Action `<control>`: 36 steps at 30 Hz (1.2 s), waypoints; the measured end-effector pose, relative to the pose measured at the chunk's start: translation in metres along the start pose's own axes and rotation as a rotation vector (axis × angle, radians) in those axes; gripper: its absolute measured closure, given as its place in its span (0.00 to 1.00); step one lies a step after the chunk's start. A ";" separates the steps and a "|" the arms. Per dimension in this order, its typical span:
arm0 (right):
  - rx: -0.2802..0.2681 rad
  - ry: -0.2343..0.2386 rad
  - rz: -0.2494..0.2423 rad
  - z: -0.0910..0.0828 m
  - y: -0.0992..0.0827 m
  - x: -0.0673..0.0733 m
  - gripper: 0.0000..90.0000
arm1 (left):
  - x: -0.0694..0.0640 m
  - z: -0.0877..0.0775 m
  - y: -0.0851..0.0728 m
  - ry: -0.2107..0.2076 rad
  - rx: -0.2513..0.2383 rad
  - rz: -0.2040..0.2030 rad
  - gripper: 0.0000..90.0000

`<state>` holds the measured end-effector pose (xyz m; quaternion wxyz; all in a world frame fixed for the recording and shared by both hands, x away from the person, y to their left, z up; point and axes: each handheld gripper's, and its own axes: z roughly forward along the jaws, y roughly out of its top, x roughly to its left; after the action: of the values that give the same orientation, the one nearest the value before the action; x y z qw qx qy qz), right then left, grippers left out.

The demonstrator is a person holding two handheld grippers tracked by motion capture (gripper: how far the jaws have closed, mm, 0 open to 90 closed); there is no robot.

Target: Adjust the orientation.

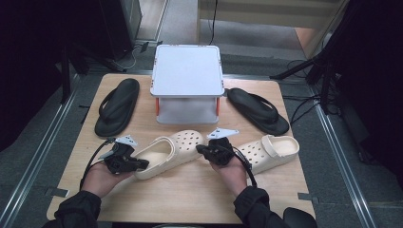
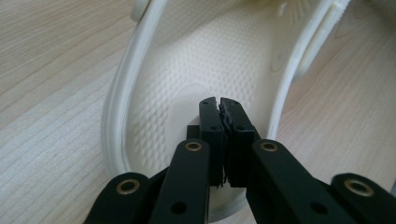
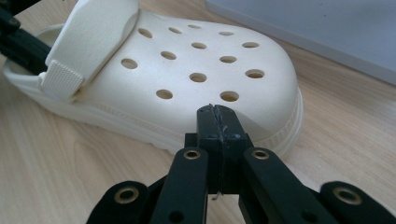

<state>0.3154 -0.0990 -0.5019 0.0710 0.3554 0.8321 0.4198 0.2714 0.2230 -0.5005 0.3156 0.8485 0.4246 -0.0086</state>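
Cream clog [image 1: 168, 153] sits centre-front on the bench [image 1: 190, 190], toe toward the white rack [image 1: 187, 71], heel toward your left gripper [image 1: 142, 165]. Its twin [image 1: 268, 151] lies to the right w/ strap forward, just beside your right hand [image 1: 233, 171].

Fingers: both sets pinched together, nothing between them. In the left gripper view the left fingers [image 2: 212, 116] hang over the clog's heel cup [image 2: 210, 60], inside the rim; can't tell if they touch the footbed. In the right gripper view the right gripper [image 3: 217, 112] sits at the toe edge of the perforated upper [image 3: 205, 65], at or just short of the sole rim; contact unclear.

Progress, as I read it: early. You've bracketed the near clog heel & toe, prob. to nudge or square it up, but neither clog is lifted or gripped. Both clogs are on the bench, both black flip-flops [image 1: 118, 107] [image 1: 256, 110] lie either side of the rack, and the rack's top & lower shelf look bare. If shoes are meant to go onto it, all four are left to do.

Surface & room: pale wood-grain bench top, matte, no clutter beyond the shoes & rack. Grey carpet floor around, metal rails [image 1: 43, 152] along both sides, dark stands & loose cables [image 1: 304, 102] at the back right. Surroundings dim; the bench is well lit.
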 end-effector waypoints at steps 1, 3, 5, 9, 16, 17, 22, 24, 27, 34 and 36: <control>0.000 0.000 0.000 0.000 0.000 0.000 1.00 | 0.000 0.000 0.000 -0.001 0.000 -0.006 0.98; 0.000 -0.005 -0.006 0.002 0.002 -0.001 1.00 | 0.003 -0.003 0.001 0.008 -0.004 -0.011 0.99; -0.002 -0.008 -0.013 0.004 0.004 -0.001 1.00 | 0.006 -0.009 0.003 0.013 -0.022 -0.011 0.99; -0.005 -0.009 -0.014 0.004 0.005 -0.002 1.00 | 0.012 -0.024 0.006 0.024 -0.084 -0.023 0.99; -0.033 -0.008 -0.009 -0.002 0.005 0.006 1.00 | 0.043 -0.031 0.018 0.090 -0.120 -0.040 0.99; -0.034 -0.009 -0.006 -0.002 0.005 0.008 1.00 | 0.047 -0.029 0.020 0.094 -0.120 -0.047 0.99; -0.032 -0.016 0.001 0.002 0.002 0.013 1.00 | 0.061 -0.017 0.027 0.098 -0.096 -0.044 0.99; -0.032 -0.018 0.009 0.003 0.001 0.015 1.00 | 0.063 -0.011 0.030 0.090 -0.078 -0.029 0.99; -0.034 -0.023 0.012 0.004 -0.002 0.020 1.00 | 0.067 -0.002 0.035 0.062 -0.057 -0.010 0.99; -0.016 -0.032 0.025 0.007 -0.011 0.028 1.00 | 0.069 0.010 0.040 0.030 -0.036 0.024 0.99; -0.011 -0.030 0.029 0.008 -0.012 0.031 1.00 | 0.069 0.013 0.041 0.026 -0.025 0.027 0.99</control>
<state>0.2893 -0.0780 -0.5109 0.0795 0.3732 0.8235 0.4198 0.3482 0.2472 -0.5086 0.3206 0.8503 0.4172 0.0120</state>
